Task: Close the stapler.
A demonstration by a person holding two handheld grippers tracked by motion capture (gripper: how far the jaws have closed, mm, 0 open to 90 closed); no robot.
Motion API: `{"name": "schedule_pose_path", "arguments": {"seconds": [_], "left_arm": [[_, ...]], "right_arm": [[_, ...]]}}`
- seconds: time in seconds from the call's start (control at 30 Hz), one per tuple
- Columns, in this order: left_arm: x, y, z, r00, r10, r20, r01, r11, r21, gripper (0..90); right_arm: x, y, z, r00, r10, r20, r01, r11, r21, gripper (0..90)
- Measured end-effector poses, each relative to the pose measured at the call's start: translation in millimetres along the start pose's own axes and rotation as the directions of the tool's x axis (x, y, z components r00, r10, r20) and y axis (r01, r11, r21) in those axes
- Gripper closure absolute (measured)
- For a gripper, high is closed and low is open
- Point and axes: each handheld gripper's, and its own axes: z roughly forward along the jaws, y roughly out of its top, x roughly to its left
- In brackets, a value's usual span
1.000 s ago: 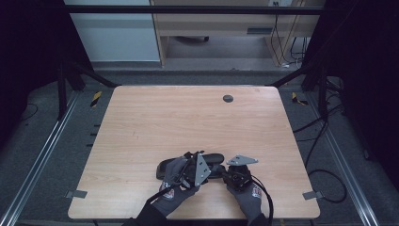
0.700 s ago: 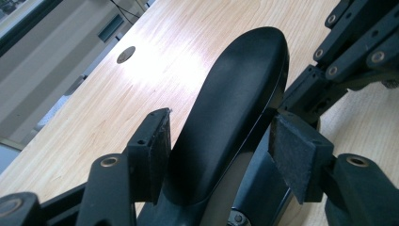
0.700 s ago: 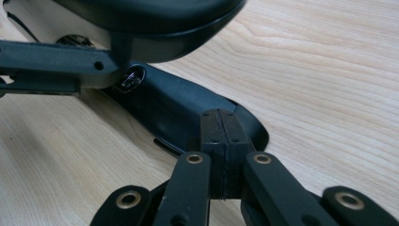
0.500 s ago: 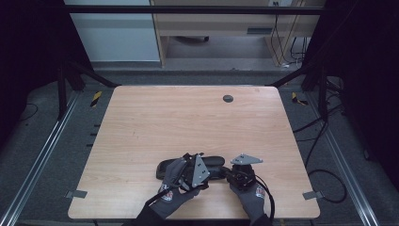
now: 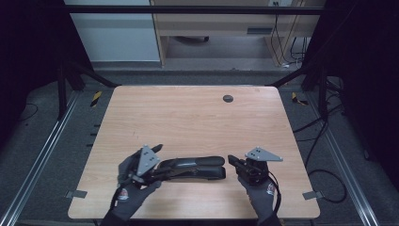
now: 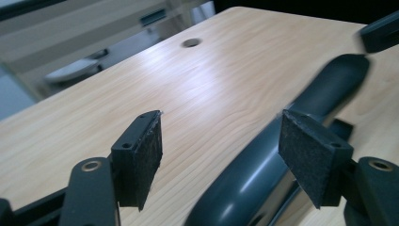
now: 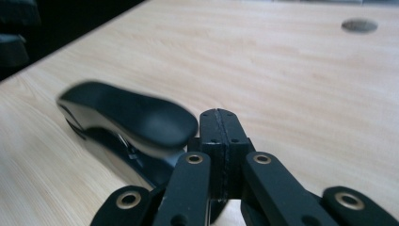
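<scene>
A black stapler (image 5: 195, 167) lies flat along the front of the wooden table (image 5: 188, 117). My left gripper (image 5: 160, 161) is at its left end. Its jaws have just been opening and now stand open. In the left gripper view the stapler (image 6: 254, 165) runs under the right pad (image 6: 313, 153), and the pads do not press on it. My right gripper (image 5: 234, 161) sits just off the stapler's right end, shut with nothing between its jaws. In the right gripper view the stapler's rounded end (image 7: 136, 117) lies right beside the shut fingertips (image 7: 219, 127).
A round cable hole (image 5: 227, 98) sits in the table's far right part. The front edge is close below both hands. Metal rails (image 5: 42, 150) flank the table, cables (image 5: 324, 179) trail on the floor at right, and a wooden desk (image 5: 211, 23) stands beyond.
My left gripper has slid left from the stapler's middle to its left end, and its jaws stand wider. The right gripper has lifted a little and drawn right, off the stapler's end.
</scene>
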Motion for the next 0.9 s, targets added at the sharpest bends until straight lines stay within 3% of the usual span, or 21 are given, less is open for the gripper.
{"name": "schedule_pose_path", "arguments": {"seconds": [0.03,0.1,0.13,0.2,0.23,0.3,0.5,0.6,0.8,0.9], "left_arm": [[0.0,0.0,0.0,1.0,0.0,0.0,0.0,1.0,0.0,31.2],[20.1,-19.1,-9.3,0.9964,-0.064,-0.055,0.066,0.9975,0.025,31.2],[20.1,-19.1,-9.3,0.9964,-0.064,-0.055,0.066,0.9975,0.025,31.4],[35.2,-38.1,-13.4,0.9885,-0.118,-0.095,0.123,0.9914,0.046,31.7],[35.2,-38.1,-13.4,0.9885,-0.118,-0.095,0.123,0.9914,0.046,31.9],[45.1,-53.1,-14.1,0.9798,-0.16,-0.12,0.169,0.9833,0.068,32.4],[52.7,-61.0,-15.0,0.9712,-0.191,-0.143,0.202,0.9768,0.07,32.9],[54.7,-65.3,-14.2,0.9689,-0.198,-0.148,0.212,0.9742,0.078,33.1],[57.1,-72.0,-11.6,0.9667,-0.209,-0.149,0.225,0.9692,0.101,33.3],[56.8,-72.8,-10.6,0.9684,-0.205,-0.143,0.22,0.9697,0.105,33.6]], "right_arm": [[0.0,0.0,0.0,1.0,0.0,0.0,0.0,1.0,0.0,90.0],[3.4,7.0,-2.7,0.9998,-0.006,-0.017,0.006,0.9997,-0.025,90.0],[4.9,8.6,-2.7,0.9997,-0.011,-0.02,0.011,0.9994,-0.032,90.0],[8.4,9.7,-1.6,0.9993,-0.018,-0.031,0.017,0.9995,-0.025,90.0],[8.4,9.7,-1.6,0.9993,-0.018,-0.031,0.017,0.9995,-0.025,90.0],[12.8,5.5,4.4,0.9988,-0.042,-0.027,0.042,0.999,0.012,90.0],[14.0,1.0,6.8,0.9988,-0.048,-0.01,0.048,0.9988,0.01,90.0],[10.4,-7.9,12.6,0.9989,-0.047,0.006,0.047,0.9979,0.045,90.0],[10.8,-11.5,15.1,0.9985,-0.05,0.021,0.049,0.9971,0.058,90.0],[10.0,-13.9,15.8,0.9991,-0.037,0.02,0.036,0.9977,0.057,90.0]]}}
